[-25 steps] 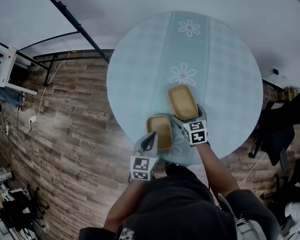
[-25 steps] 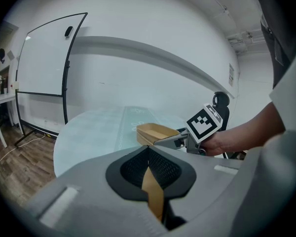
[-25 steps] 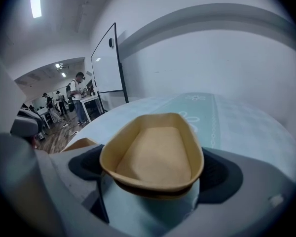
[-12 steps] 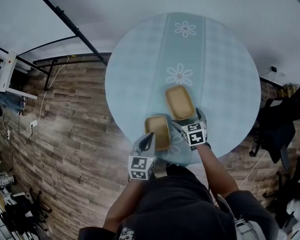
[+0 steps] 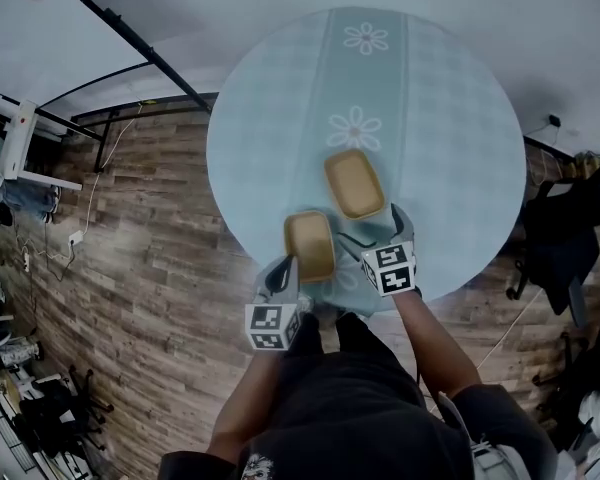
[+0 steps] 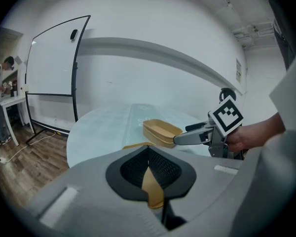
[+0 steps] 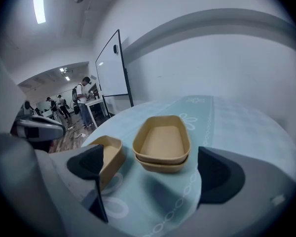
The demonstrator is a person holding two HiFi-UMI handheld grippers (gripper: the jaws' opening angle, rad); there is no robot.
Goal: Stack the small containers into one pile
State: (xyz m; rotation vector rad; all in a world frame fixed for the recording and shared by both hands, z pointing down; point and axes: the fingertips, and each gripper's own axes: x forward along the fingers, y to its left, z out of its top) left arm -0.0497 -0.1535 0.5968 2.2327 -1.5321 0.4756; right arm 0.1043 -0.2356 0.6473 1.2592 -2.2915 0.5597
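Two tan containers nested as one stack [image 5: 353, 183] [image 7: 162, 144] rest on the round pale-blue table [image 5: 450, 138]. A third tan container [image 5: 310, 245] [image 7: 107, 157] lies to the stack's left, near the table's front edge. My left gripper [image 5: 292, 270] [image 6: 152, 189] is shut on that container's near wall, and the tan rim shows between its pads. The stack [image 6: 160, 131] is ahead of it to the right. My right gripper [image 5: 372, 230] [image 7: 153, 181] stands open just short of the stack, touching nothing.
The table cloth carries a central stripe with flower prints [image 5: 354, 128]. A whiteboard on a black frame [image 6: 52, 58] stands left of the table on the wood floor [image 5: 150, 268]. People stand at a desk [image 7: 81, 102] far off.
My right gripper has drawn back from the stack toward the table's front edge, leaving a wider gap. The left gripper still holds its container in about the same place.
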